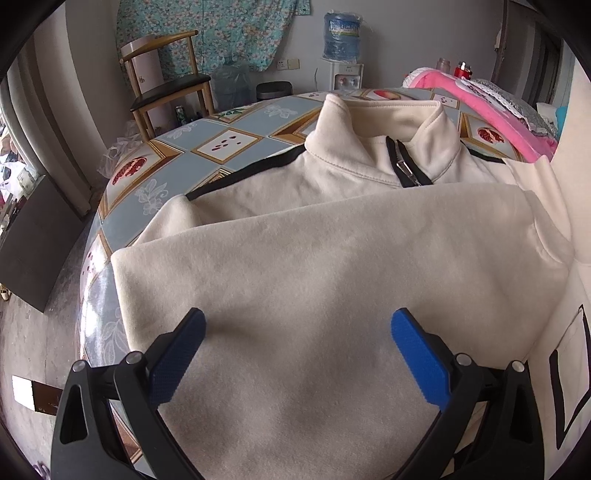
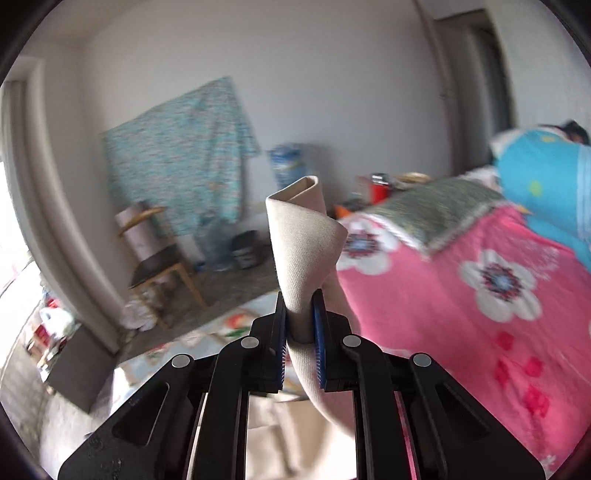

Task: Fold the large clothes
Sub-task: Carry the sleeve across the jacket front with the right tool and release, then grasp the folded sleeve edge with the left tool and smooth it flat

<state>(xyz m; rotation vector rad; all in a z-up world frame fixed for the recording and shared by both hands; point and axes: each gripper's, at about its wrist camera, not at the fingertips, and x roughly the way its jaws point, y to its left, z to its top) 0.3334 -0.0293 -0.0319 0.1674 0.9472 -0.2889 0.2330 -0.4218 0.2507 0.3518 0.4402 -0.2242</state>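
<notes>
A cream sweatshirt (image 1: 332, 258) is seen spread on a patterned table (image 1: 177, 166), collar (image 1: 384, 122) at 12 o'clock, its long axis running 6 to 12, zipper (image 1: 406, 170) toward the far edge. A folded panel is laid across the front, w/ black trim at 10 o'clock. The left gripper (image 1: 297, 332) is held just above the fabric at 6 o'clock, blue pads spread wide, nothing between them.

In the right wrist view, a ribbed cuff (image 2: 301, 243) is pinched between the blue pads of the right gripper (image 2: 299, 321); the jaws are clenched on it, the cuff end sticking up toward 12 o'clock and curled over, the sleeve trailing down toward 6.

Around the table: a wooden chair (image 1: 166, 81) at 10 o'clock, a water dispenser (image 1: 341, 55) at 12, a floral cloth (image 1: 207, 33) hung on the wall, a pink flowered blanket (image 2: 480, 295) at 3 o'clock. Background is blurred in the right wrist view. Nothing is seen blocking either gripper.
</notes>
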